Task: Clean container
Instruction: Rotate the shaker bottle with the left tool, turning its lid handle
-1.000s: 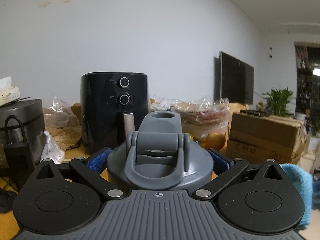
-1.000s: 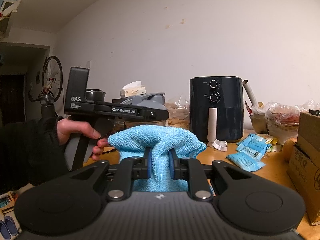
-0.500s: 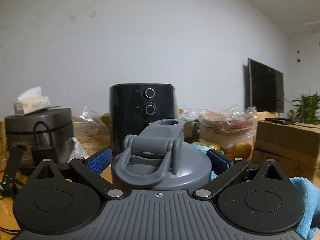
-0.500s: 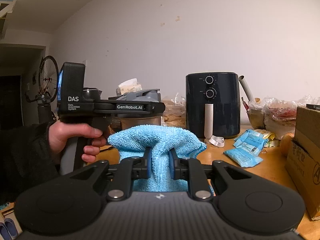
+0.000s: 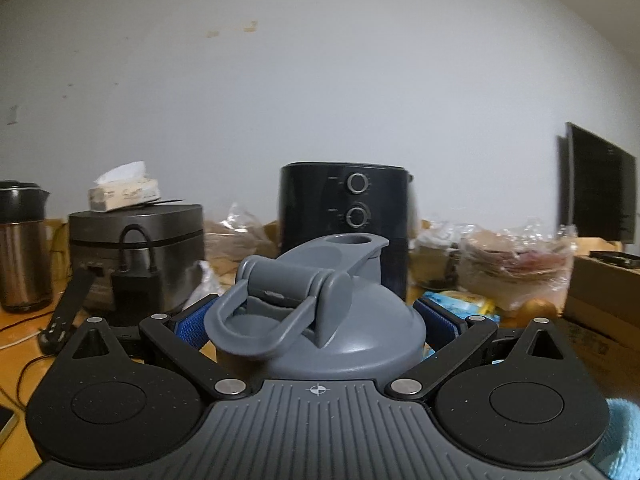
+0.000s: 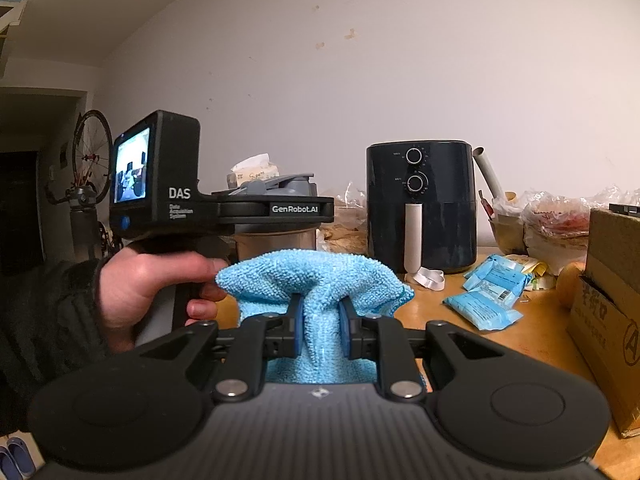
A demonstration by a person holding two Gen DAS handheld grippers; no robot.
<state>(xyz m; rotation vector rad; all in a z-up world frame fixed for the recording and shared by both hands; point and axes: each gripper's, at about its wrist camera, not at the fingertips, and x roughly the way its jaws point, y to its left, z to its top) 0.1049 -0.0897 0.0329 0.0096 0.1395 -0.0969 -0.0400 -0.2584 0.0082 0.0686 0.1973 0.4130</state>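
A container with a grey flip-top lid (image 5: 340, 332) stands upright between the blue pads (image 5: 196, 320) of my left gripper (image 5: 316, 316), which is shut on it just below the lid. In the right wrist view a hand (image 6: 152, 280) holds that gripper level at the left, and the container's translucent body (image 6: 276, 242) shows beneath it. My right gripper (image 6: 319, 326) is shut on a bunched light-blue microfibre cloth (image 6: 316, 280), just right of the container. A corner of the cloth (image 5: 620, 432) shows at the lower right of the left wrist view.
On the wooden table (image 6: 480, 340) a black air fryer (image 6: 420, 208) stands against the wall. A rice cooker (image 5: 136, 240) with a tissue box on it and a steel kettle (image 5: 22, 248) are at the left. Blue packets (image 6: 488, 292) and a cardboard box (image 6: 608, 320) are at the right.
The left gripper swung leftward with the container: the rice cooker and kettle came into its view, and its screen now faces the right camera. The right gripper and cloth stayed put.
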